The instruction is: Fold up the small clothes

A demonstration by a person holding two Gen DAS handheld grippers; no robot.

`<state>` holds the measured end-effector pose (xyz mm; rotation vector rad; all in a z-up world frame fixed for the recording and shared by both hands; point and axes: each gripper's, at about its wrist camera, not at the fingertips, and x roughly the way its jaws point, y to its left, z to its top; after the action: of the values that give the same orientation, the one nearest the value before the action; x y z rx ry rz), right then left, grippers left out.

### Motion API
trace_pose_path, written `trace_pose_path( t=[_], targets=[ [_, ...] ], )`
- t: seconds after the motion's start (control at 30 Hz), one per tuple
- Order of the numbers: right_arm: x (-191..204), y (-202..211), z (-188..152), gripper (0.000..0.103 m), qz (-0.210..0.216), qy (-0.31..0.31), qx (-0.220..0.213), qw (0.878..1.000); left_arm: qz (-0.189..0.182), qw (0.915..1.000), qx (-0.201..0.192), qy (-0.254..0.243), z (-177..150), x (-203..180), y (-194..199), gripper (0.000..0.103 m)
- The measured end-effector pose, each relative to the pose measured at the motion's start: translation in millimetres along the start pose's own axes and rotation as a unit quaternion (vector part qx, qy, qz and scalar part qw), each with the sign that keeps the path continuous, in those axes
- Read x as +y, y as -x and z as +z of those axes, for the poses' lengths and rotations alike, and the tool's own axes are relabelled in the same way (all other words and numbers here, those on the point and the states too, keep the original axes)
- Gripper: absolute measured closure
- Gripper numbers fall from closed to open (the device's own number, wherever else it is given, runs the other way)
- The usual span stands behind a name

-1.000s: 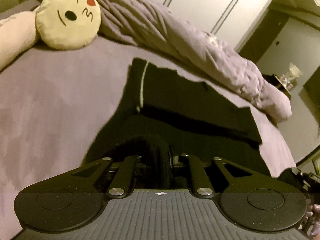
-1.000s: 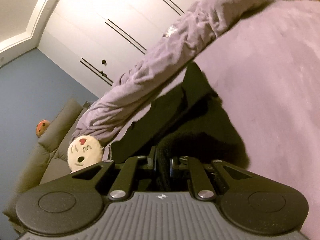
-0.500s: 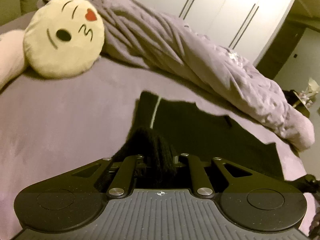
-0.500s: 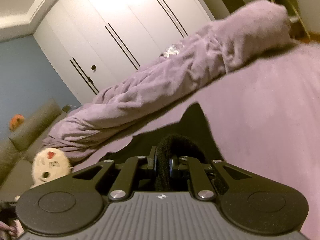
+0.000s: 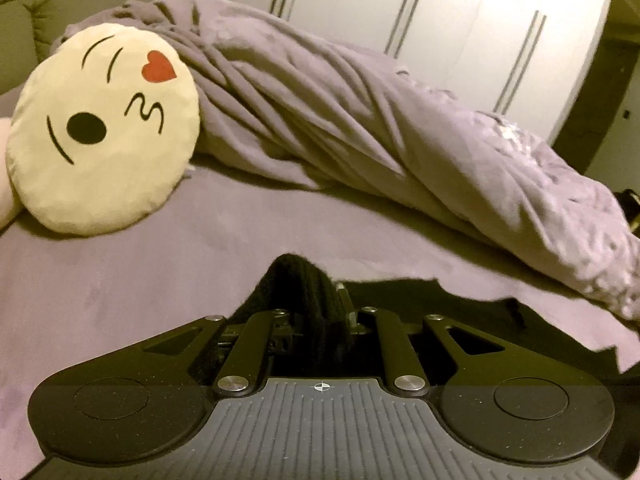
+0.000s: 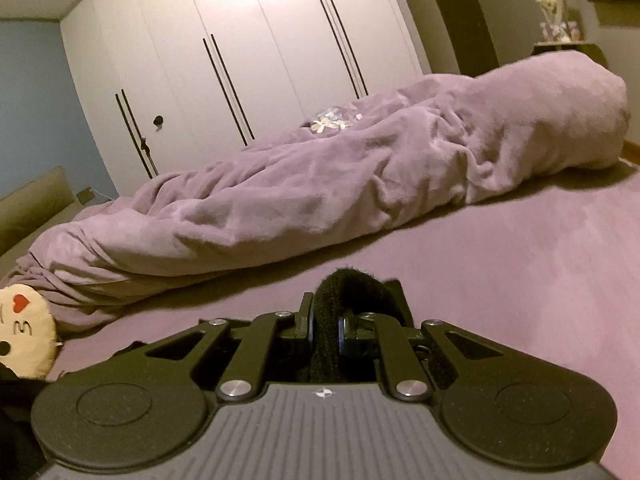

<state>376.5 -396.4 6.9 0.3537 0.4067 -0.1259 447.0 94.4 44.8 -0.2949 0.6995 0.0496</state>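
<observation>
A black garment (image 5: 492,320) lies on the purple bed sheet (image 5: 160,264). My left gripper (image 5: 316,304) is shut on a bunched black knit edge of it, low over the sheet; the rest spreads to the right behind the gripper. My right gripper (image 6: 326,320) is shut on another bunched black edge of the garment (image 6: 348,280), also low over the sheet (image 6: 520,264). Most of the garment is hidden under both gripper bodies.
A rolled purple blanket (image 5: 400,128) (image 6: 320,184) lies across the far side of the bed. A round cream emoji cushion (image 5: 104,128) (image 6: 20,336) sits at the left. White wardrobe doors (image 6: 240,40) stand behind.
Both grippers moved forward toward the blanket with the black cloth held, carrying the near edge over the rest. Less of the garment shows ahead of them; cushion and blanket look closer.
</observation>
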Motion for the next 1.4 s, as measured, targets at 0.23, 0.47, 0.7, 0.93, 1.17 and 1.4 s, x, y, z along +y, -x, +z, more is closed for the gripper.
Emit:
trace_pose_path(
  t=[0.23,0.47,0.7,0.93,1.17,1.4],
  targets=[
    [-2,-41,9,0.094,-0.025,0.005,-0.002,1.0,0.046,0.9987,-0.021,-0.003,10,-6,-36,0.086],
    [-9,-55,-4,0.083,-0.033,-0.019,0.013,0.999,0.069,0.9972,-0.015,-0.027,-8,-9,-44,0.056],
    [-15,6,-20,0.046,-0.061,-0.01,-0.04,0.997,0.09,0.9939,-0.062,-0.02,-25,19,14,0.042],
    [64,18,-75,0.069,0.071,0.075,0.046,0.994,0.012,0.9953,0.012,-0.095,-95,-35,36,0.031],
    [135,-41,-104,0.075,0.07,0.169,0.099,0.978,-0.008,0.9893,0.025,-0.144,-107,-91,-20,0.03],
    [139,-93,-94,0.075,0.01,0.177,0.083,0.981,0.038,0.9895,0.028,-0.136,-78,-101,-77,0.011]
  ],
)
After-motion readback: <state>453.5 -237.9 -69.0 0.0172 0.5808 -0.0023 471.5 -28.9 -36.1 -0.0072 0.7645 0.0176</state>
